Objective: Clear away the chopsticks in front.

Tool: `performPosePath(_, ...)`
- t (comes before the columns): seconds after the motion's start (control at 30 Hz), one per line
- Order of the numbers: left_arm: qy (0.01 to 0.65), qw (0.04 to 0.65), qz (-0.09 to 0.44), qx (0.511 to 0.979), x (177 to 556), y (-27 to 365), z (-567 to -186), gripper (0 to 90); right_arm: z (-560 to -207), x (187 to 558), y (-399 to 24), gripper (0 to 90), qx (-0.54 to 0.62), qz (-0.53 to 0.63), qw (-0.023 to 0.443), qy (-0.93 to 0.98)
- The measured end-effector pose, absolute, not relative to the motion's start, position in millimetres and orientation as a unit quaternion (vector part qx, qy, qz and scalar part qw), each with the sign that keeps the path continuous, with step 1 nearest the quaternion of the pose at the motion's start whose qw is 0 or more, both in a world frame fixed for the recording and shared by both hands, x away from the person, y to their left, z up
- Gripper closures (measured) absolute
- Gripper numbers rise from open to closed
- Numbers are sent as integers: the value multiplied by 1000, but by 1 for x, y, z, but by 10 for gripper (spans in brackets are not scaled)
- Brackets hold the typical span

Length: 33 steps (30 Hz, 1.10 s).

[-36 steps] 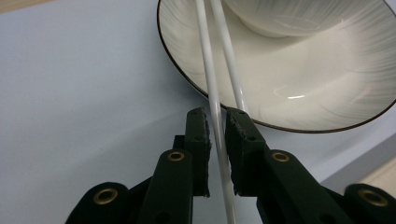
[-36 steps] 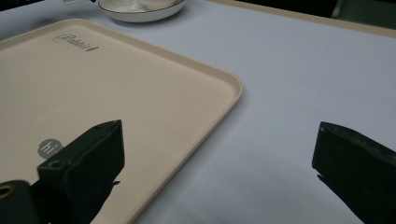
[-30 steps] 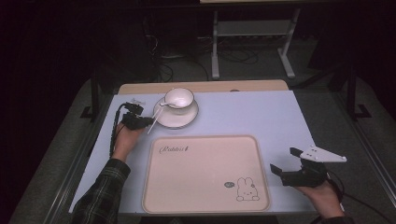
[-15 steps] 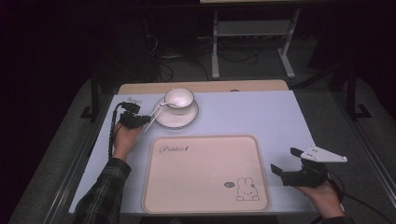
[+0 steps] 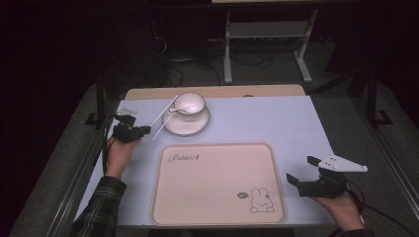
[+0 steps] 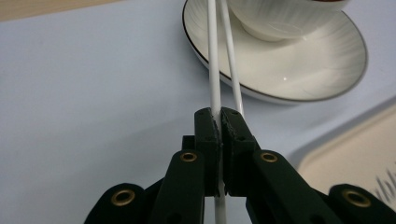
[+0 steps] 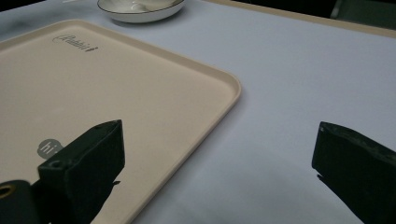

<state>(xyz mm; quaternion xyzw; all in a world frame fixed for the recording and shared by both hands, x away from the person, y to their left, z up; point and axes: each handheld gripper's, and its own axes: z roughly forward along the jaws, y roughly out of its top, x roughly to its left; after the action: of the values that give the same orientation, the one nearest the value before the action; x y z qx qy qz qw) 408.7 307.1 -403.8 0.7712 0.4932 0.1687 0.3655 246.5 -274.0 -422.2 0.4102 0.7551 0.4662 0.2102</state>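
Your left gripper [image 6: 219,122] is clamped on the thin white spoon [image 5: 163,118] by its handle. It looks light, stiff and slippery, so grip firmly. Your right gripper [image 5: 302,170] hangs released.

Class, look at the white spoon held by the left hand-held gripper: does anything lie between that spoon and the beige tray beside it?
Nothing visible does. The left hand-held gripper is shut on the spoon, and only bare table separates it from the tray. The cup and saucer sit behind, not between.
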Motion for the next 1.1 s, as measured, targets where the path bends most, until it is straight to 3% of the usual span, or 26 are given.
performPosePath(0.57,487,360,154,781,339,337,-396,859,-422,246,-274,17,410,465,213,755)
performPosePath(1.1,444,390,117,798,293,318,-396,860,-421,245,-274,17,407,465,215,756)
